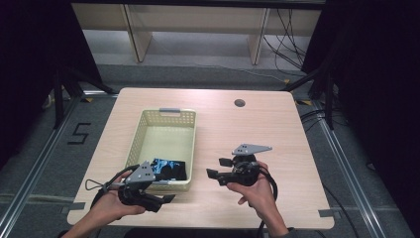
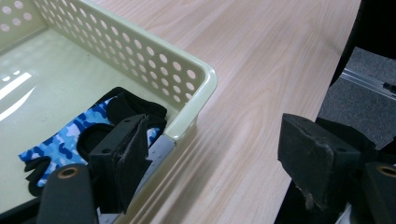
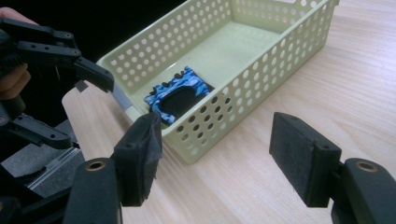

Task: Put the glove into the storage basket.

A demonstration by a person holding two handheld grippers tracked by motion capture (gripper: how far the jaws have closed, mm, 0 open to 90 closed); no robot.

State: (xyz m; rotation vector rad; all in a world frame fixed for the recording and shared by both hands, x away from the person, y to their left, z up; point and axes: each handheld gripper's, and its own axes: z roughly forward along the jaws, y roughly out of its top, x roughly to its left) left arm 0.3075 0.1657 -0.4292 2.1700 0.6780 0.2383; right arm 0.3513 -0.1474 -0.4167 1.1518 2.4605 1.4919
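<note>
A pale green perforated basket [image 1: 192, 147] stands on the wooden table [image 1: 247, 134], left of its middle. At the basket's near end lies a blue camouflage and black glove [image 1: 168, 168] [image 2: 65, 137] [image 3: 184, 86]. My left gripper [image 1: 166, 191] [image 2: 215, 140] hangs at the basket's near corner [image 2: 201, 79], one jaw over the glove and the other out past the table's edge; it is open and empty. My right gripper [image 1: 216, 167] [image 3: 217, 140] stands open and empty to the right of the basket wall [image 3: 261, 70], pointing at it. The left gripper [image 3: 88, 112] also appears in the right gripper view, at the far corner.
A round cable hole [image 1: 239, 103] sits at the table's far right. Bare wood lies right of the basket and along the front edge. Grey floor with metal rails surrounds the table, and wooden furniture legs [image 1: 257, 39] stand behind it.
</note>
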